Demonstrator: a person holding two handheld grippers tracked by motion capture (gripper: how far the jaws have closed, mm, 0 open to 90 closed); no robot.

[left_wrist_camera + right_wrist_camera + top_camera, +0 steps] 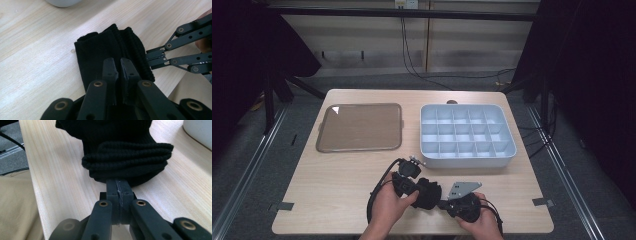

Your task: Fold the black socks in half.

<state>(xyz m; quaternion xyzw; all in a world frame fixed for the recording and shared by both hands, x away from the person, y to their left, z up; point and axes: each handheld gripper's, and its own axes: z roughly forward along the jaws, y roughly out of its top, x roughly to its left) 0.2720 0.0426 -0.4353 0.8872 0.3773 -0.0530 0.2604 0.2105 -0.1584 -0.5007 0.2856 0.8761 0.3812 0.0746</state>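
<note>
In the high view the folded black knitted fabric piece [428, 192], apparently a sock or cuff, lies on the pale wooden table [332, 185] in the lower centre of the frame, directly between the two tools. Left of it, the left gripper [414, 189] comes in from the lower left; in the left gripper view its jaws stand nearly together, with only a narrow gap at the fingertips [109, 65], and appear clenched on the upper layer of the fabric [110, 47]. The fabric's long axis runs roughly left to right across the high view, from one tool to the other. Its ribbed, rolled edge [127, 157] points toward the right gripper [444, 204], which sits at the lower right of centre and is clamped tight on that edge, jaws pressed flat together at the bottom centre of the right gripper view. Both tools are at the fabric, one at each end, so neither is nearer. Judged from this, the coming move turns on that opposed grip along the long axis. The brown rectangular tray [360, 127] at upper left and the pale blue compartmented plastic box [468, 135] at upper right stand well apart from the fabric.
</note>
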